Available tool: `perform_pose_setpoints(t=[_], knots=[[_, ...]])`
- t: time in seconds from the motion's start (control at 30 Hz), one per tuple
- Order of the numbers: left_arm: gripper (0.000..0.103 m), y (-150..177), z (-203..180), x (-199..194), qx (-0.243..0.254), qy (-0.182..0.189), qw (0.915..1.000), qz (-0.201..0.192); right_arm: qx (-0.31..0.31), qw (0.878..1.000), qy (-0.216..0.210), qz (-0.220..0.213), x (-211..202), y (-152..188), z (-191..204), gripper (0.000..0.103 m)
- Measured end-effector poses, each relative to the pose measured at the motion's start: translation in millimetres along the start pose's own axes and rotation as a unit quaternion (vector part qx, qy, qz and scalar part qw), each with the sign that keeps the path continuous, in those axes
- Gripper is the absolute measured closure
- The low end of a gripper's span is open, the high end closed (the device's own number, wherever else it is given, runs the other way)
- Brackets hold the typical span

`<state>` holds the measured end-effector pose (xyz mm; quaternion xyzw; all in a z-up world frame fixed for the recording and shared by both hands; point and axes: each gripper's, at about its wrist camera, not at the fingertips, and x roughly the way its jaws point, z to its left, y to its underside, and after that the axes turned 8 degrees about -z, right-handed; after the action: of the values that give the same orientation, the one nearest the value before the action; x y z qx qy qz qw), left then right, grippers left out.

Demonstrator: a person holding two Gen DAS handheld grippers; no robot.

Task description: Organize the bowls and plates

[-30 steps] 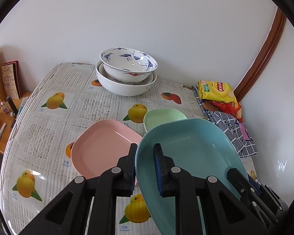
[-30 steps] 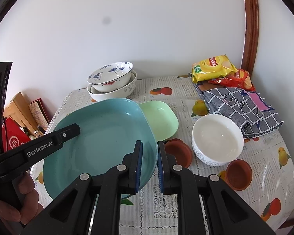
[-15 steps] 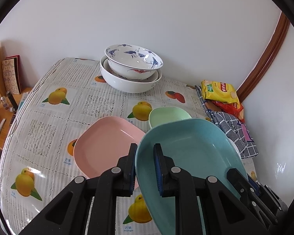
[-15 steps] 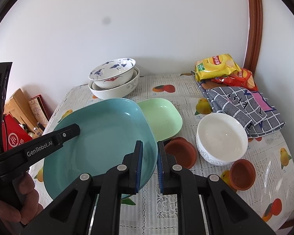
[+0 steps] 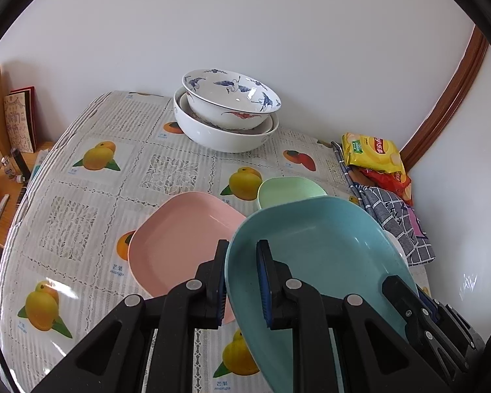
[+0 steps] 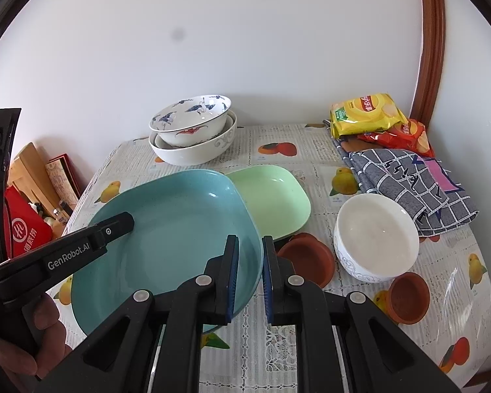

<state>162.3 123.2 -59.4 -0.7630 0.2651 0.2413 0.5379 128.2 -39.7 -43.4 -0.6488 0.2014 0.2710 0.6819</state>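
Observation:
Both grippers hold one large teal plate (image 5: 327, 245) above the table. My left gripper (image 5: 242, 252) is shut on its left rim, and my right gripper (image 6: 249, 249) is shut on its right rim (image 6: 180, 229). A pink plate (image 5: 176, 242) lies on the table below and left of the teal plate. A smaller green plate (image 6: 271, 196) lies behind it, also in the left wrist view (image 5: 288, 188). A blue-patterned bowl (image 5: 232, 98) sits nested in a white bowl (image 5: 219, 134) at the back.
A white bowl (image 6: 376, 235) and two brown saucers (image 6: 307, 258) (image 6: 409, 298) sit at the right. A checked cloth (image 6: 409, 180) and snack bags (image 6: 366, 114) lie at the back right corner. Books and clutter (image 6: 26, 203) stand beyond the table's left edge.
Both grippers have lifted slightly and drawn back with the teal plate; the stacked bowls and table appear a little farther and lower in view.

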Motion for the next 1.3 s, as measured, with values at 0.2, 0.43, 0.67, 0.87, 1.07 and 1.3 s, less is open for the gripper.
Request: perform_pose_setpoints(t=[0.2,0.43,0.67,0.87,1.07,1.3], knots=[[0.087,1.2,7.4,3.7,-0.006,-0.002,1.0,0.003,-0.003,1.0,-0.002,0.006,5.8,2.4,4.6,0.089],[0.087,4.1,18.0,10.0,-0.013,-0.007,0.9999,0.009,-0.003,1.0,-0.004,0.017,17.1,6.0,11.4,0.089],[0.087,6.6,32.0,22.5,-0.024,-0.011,0.9995,0.018,-0.009,1.0,-0.003,0.029,31.7,8.5,20.6,0.089],[0.087,7.8,43.9,33.4,-0.034,-0.014,0.999,0.026,-0.014,0.999,-0.002,0.042,46.3,11.9,28.0,0.089],[0.087,7.8,52.4,44.0,-0.039,-0.014,0.9986,0.031,-0.014,0.999,0.0,0.05,60.1,12.9,32.2,0.089],[0.087,9.1,61.1,51.8,-0.049,-0.016,0.998,0.036,-0.019,0.998,0.001,0.059,73.3,14.4,36.8,0.089]])
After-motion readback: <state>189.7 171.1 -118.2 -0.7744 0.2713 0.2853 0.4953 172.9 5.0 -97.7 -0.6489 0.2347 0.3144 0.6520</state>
